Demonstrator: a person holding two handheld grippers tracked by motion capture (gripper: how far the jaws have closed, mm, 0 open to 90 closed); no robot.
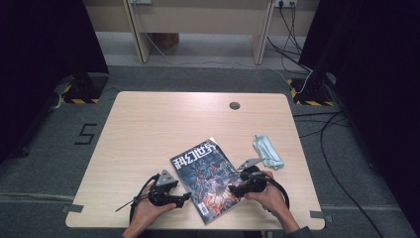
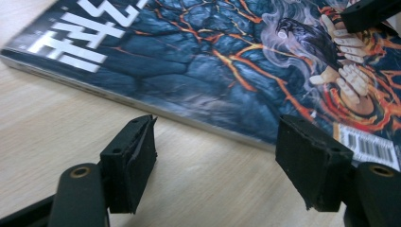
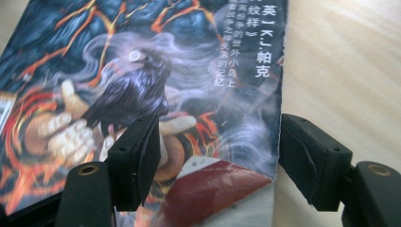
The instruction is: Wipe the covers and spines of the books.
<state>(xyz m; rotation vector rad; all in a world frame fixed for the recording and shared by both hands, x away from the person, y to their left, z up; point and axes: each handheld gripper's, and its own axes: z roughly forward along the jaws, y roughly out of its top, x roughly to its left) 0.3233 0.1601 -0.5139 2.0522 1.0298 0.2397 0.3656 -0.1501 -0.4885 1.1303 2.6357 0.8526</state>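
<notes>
Two tongs (image 1: 187, 197) (image 1: 234, 190) open, one magazine (image 1: 208, 171)

Pale wood desk (image 1: 148, 124). A folded teal packet (image 1: 268, 152) lies just beyond the right claw (image 1: 236, 190), slightly to its right and apart from it. Dark round grommet (image 1: 235, 105) well beyond it. On the grey floor (image 1: 198, 79), black cables (image 1: 331, 148) run far to its right.

both claws, left (image 1: 185, 197) and right (image 1: 234, 190), gape wide.

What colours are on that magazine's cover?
The magazine is dark blue-black with glowing orange cracks and white title characters, seen best in the left gripper view.
</notes>
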